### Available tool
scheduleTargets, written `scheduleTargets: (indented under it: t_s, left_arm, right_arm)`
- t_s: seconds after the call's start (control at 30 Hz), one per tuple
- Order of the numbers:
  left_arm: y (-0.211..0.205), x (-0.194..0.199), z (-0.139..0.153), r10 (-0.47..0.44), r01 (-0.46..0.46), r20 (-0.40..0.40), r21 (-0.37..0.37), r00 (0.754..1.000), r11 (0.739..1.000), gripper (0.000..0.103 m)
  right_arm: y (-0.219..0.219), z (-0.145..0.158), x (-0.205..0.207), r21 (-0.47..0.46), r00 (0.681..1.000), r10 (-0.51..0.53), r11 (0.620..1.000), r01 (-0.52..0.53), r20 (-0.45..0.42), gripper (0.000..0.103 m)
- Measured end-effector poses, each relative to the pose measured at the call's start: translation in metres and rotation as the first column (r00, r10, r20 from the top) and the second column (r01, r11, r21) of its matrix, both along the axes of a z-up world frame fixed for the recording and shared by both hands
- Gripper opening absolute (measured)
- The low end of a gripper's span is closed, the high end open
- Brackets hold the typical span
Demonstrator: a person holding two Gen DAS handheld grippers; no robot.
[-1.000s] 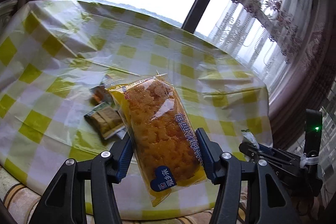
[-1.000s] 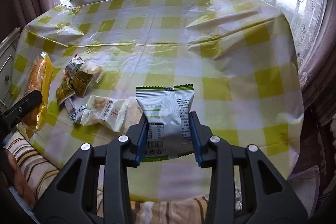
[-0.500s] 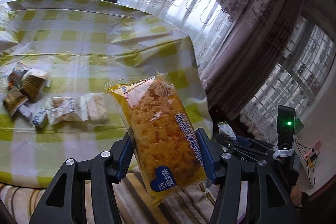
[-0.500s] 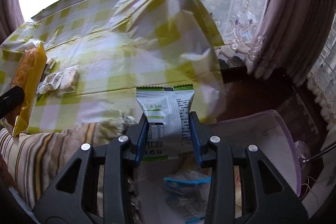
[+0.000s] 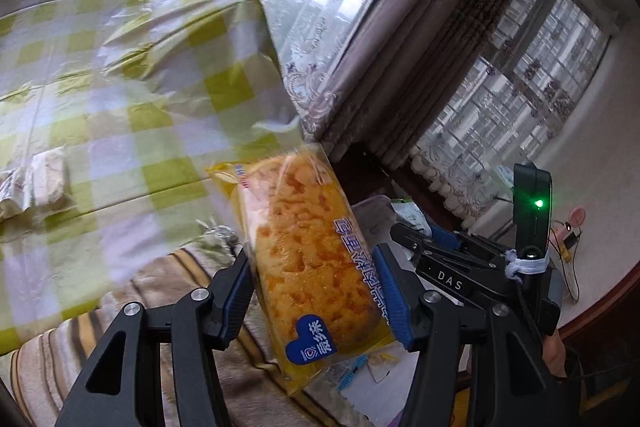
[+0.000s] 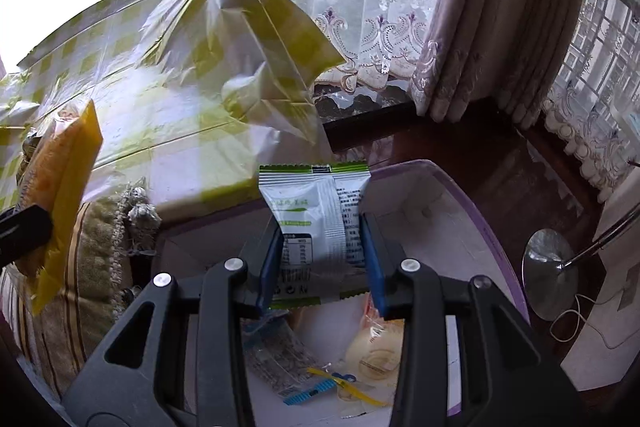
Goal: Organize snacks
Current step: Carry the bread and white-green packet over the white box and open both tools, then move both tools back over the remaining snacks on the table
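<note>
My left gripper (image 5: 316, 291) is shut on a long yellow bread packet (image 5: 308, 259) and holds it in the air past the table's right edge. The packet also shows at the left of the right wrist view (image 6: 60, 183). My right gripper (image 6: 320, 267) is shut on a white and green snack packet (image 6: 316, 223) and holds it above a white bin with a purple rim (image 6: 472, 203). Several snack packets (image 6: 372, 351) lie in the bin. The right gripper also shows in the left wrist view (image 5: 460, 267).
The table with a yellow checked cloth (image 5: 120, 87) lies to the left, with a few snack packets (image 5: 44, 183) on it. A striped cushion (image 6: 84, 267) sits beside the bin. Curtains (image 6: 480, 27) hang behind. A lamp base (image 6: 556, 275) stands on the floor at right.
Both grippers have swung right, away from the table, each with its packet. The right gripper now hangs over the bin; the table has slid to the left of both views.
</note>
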State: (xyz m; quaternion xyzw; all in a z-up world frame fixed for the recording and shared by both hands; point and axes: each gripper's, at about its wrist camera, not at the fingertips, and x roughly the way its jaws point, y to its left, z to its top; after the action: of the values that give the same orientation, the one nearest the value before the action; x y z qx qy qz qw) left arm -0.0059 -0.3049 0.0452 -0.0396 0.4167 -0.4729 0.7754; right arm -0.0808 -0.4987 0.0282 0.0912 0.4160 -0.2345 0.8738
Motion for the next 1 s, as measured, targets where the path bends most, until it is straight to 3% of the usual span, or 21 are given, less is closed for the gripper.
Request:
scheduleTargets:
  t_s: [0.07, 0.1, 0.17, 0.4, 0.67, 0.8, 1.0]
  left_arm:
    - [-0.004, 0.0, 0.0, -0.02, 0.02, -0.004, -0.002, 1.0, 1.0, 0.074]
    - [-0.003, 0.0, 0.0, -0.015, 0.015, -0.003, -0.007, 1.0, 1.0, 0.082]
    - [0.002, 0.002, 0.001, 0.003, -0.003, -0.002, -0.015, 1.0, 1.0, 0.083]
    - [0.017, 0.007, 0.007, 0.07, -0.069, 0.013, -0.065, 0.997, 0.996, 0.083]
    - [0.031, 0.01, 0.013, 0.109, -0.106, 0.069, -0.038, 0.992, 0.994, 0.083]
    - [0.046, 0.016, 0.017, 0.157, -0.154, 0.119, -0.031, 0.98, 0.988, 0.083]
    - [0.077, 0.037, 0.016, 0.249, -0.246, 0.129, -0.036, 0.96, 0.969, 0.082]
  right_arm:
    - [-0.003, 0.0, -0.002, -0.012, 1.0, -0.012, 1.0, 0.012, -0.011, 0.048]
    - [-0.004, 0.001, -0.003, -0.015, 1.0, -0.019, 1.0, 0.019, -0.01, 0.062]
    - [-0.006, 0.002, -0.006, -0.014, 1.0, -0.026, 1.0, 0.026, 0.003, 0.075]
    - [0.0, 0.003, -0.003, -0.003, 1.0, -0.002, 1.0, 0.002, 0.003, 0.075]
    - [0.012, 0.004, 0.004, 0.013, 1.0, 0.019, 1.0, -0.019, 0.003, 0.076]
    - [0.024, 0.011, 0.011, 0.048, 0.999, 0.03, 0.998, -0.032, 0.04, 0.076]
    - [0.063, 0.017, 0.036, 0.069, 0.992, 0.103, 0.992, -0.108, 0.072, 0.076]
